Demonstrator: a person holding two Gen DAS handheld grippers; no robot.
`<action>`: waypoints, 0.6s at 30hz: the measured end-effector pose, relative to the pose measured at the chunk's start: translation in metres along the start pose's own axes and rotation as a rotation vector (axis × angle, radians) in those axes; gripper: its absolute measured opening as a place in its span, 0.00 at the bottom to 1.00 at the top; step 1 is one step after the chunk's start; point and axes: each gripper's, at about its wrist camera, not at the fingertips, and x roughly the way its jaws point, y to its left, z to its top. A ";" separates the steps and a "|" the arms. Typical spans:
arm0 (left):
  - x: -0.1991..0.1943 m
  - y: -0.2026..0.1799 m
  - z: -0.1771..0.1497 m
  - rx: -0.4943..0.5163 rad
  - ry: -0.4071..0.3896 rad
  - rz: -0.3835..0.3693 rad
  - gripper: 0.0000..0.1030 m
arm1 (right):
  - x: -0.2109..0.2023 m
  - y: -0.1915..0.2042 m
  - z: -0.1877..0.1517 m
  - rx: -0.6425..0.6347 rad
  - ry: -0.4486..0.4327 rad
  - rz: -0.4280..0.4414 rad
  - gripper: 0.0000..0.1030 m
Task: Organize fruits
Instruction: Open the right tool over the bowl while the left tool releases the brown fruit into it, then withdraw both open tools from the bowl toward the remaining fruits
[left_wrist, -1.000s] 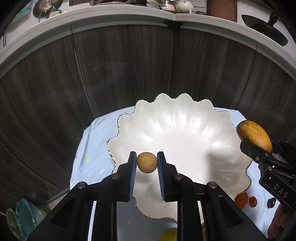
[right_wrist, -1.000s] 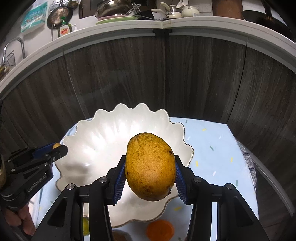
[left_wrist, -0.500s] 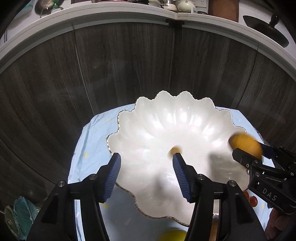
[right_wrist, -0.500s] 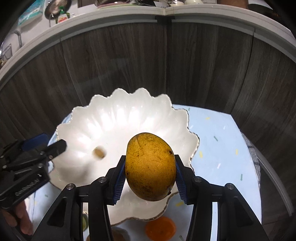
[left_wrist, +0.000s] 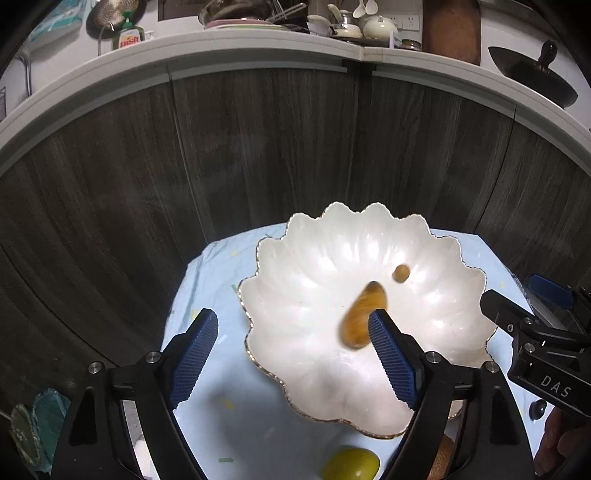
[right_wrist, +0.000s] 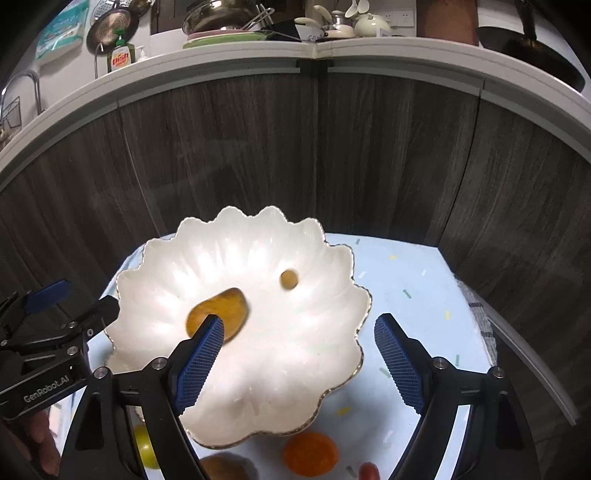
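Note:
A white scalloped bowl (left_wrist: 314, 258) (right_wrist: 207, 251) stands on a light blue cloth. In it lie a yellow mango (left_wrist: 360, 319) (right_wrist: 218, 312), blurred, and a small brown round fruit (left_wrist: 400, 273) (right_wrist: 289, 279). My left gripper (left_wrist: 291, 358) is open and empty over the bowl's near left rim; it also shows at the left of the right wrist view (right_wrist: 74, 317). My right gripper (right_wrist: 299, 362) is open and empty over the bowl's near side; it also shows at the right of the left wrist view (left_wrist: 517, 314).
In front of the bowl on the cloth lie a yellow-green fruit (left_wrist: 351, 463) (right_wrist: 144, 446), an orange fruit (right_wrist: 310, 454), a brown fruit (right_wrist: 225, 469) and a small red one (right_wrist: 369, 470). Dark wood cabinet panels (left_wrist: 258, 147) curve behind the bowl.
My left gripper opened and dropped the small brown fruit into the bowl. Then my right gripper opened and the mango fell into the bowl. Both grippers pulled back a little.

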 end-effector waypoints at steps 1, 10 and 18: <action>-0.003 0.001 0.000 -0.001 -0.004 0.002 0.82 | -0.003 0.000 0.001 0.001 -0.005 -0.002 0.82; -0.039 0.004 0.004 -0.005 -0.054 0.014 0.84 | -0.038 0.000 0.004 0.015 -0.064 -0.007 0.83; -0.068 0.003 0.003 -0.006 -0.090 0.017 0.84 | -0.069 -0.002 0.003 0.025 -0.109 -0.010 0.83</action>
